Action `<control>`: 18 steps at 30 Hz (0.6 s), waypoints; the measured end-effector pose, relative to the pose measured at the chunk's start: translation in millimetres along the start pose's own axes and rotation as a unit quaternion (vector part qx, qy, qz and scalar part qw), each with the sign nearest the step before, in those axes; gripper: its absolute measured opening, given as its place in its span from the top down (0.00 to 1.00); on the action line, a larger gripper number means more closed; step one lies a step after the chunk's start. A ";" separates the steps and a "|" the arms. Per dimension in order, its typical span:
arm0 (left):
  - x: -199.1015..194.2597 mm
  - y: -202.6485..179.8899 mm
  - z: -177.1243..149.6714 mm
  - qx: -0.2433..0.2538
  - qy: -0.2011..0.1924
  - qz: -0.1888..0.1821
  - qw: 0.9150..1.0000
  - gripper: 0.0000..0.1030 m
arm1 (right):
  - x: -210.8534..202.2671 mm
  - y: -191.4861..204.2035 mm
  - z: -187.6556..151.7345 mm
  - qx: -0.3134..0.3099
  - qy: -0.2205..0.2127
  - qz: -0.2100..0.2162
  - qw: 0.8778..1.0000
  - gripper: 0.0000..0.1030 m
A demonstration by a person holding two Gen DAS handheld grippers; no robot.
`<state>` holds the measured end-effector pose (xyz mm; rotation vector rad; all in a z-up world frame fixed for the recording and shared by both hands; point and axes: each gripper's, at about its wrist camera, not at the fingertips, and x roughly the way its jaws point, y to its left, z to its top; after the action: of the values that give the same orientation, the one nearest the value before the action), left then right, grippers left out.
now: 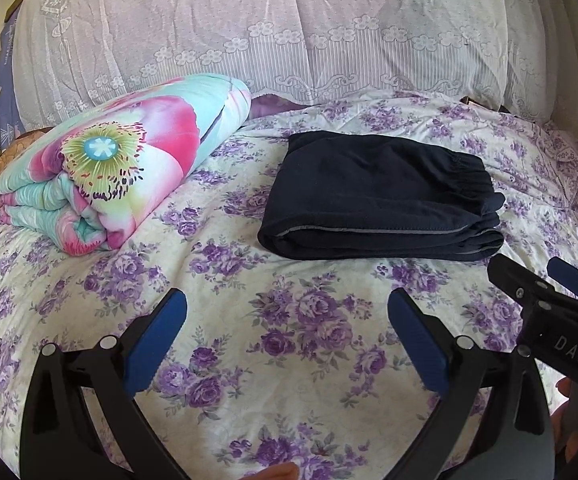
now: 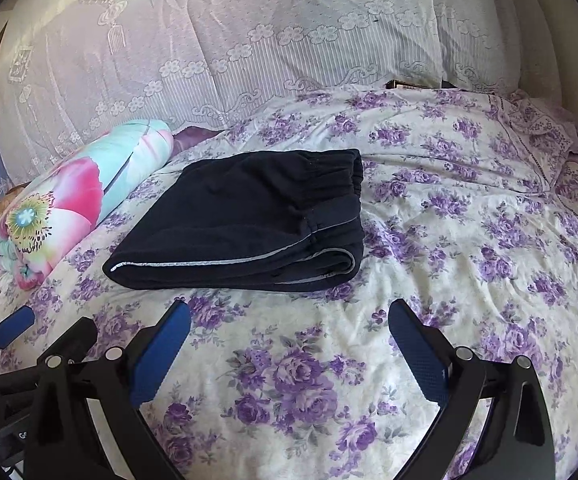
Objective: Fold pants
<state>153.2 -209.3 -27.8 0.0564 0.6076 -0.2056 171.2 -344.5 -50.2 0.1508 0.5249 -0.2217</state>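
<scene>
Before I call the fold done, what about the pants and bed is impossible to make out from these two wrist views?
- Pants: the underside and inner layers, including the leg cuffs, are covered by the top fold in both views.
- Quilt: its far side is hidden by its own bulk; the right wrist view crops its left end.
- Bedsheet: the near edge is blocked by the open left gripper and right gripper.

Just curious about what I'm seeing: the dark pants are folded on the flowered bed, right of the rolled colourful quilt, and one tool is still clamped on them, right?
Not quite. Neither tool holds the pants: the right wrist view shows the right tool open, short of them, and the left wrist view shows the left tool open too. The rest is right: the pants lie folded on the bed, right of the quilt.
</scene>
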 end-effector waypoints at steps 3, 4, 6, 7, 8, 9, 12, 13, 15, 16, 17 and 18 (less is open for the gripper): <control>-1.0 0.7 0.7 -0.002 -0.006 0.002 1.000 0.05 | -2.2 1.2 0.2 -0.004 -0.006 -0.003 1.000 0.03; -1.2 1.4 1.0 -0.004 -0.007 0.002 1.000 0.05 | -2.5 1.5 0.2 -0.006 -0.007 -0.003 1.000 0.03; -0.8 2.5 1.2 -0.007 -0.006 0.003 1.000 0.05 | -3.0 1.9 0.6 -0.008 -0.009 -0.003 1.000 0.03; -0.5 3.2 1.3 -0.008 -0.005 0.003 1.000 0.05 | -3.2 2.3 0.6 -0.009 -0.010 -0.003 1.000 0.03; -0.3 3.7 1.2 -0.009 -0.005 0.003 1.000 0.05 | -3.3 2.4 0.6 -0.010 -0.010 -0.003 1.000 0.03; -0.3 3.7 1.1 -0.009 -0.005 0.003 1.000 0.05 | -3.4 2.4 0.7 -0.010 -0.011 -0.003 1.000 0.03; -1.2 3.1 0.8 -0.008 -0.007 0.006 1.000 0.05 | -3.3 2.4 0.2 -0.009 -0.010 -0.002 1.000 0.03; -1.1 3.2 0.9 -0.007 -0.008 0.006 1.000 0.05 | -3.2 2.5 0.4 -0.009 -0.009 -0.002 1.000 0.03; -1.6 3.1 0.6 -0.007 -0.010 0.006 1.000 0.05 | -3.0 2.4 0.5 -0.009 -0.009 -0.002 1.000 0.03; -2.0 3.1 0.6 -0.007 -0.011 0.005 1.000 0.05 | -3.1 2.4 0.3 -0.009 -0.009 -0.002 1.000 0.03; -2.7 2.8 0.5 -0.006 -0.012 0.004 1.000 0.05 | -3.2 2.5 0.2 -0.009 -0.008 -0.003 1.000 0.03; -3.4 2.6 0.5 -0.005 -0.014 0.003 1.000 0.05 | -2.8 2.3 0.0 -0.008 -0.008 -0.003 1.000 0.03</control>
<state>151.3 -206.2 -25.4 0.0454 0.5806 -0.1968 169.4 -341.8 -48.6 0.1314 0.5113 -0.2234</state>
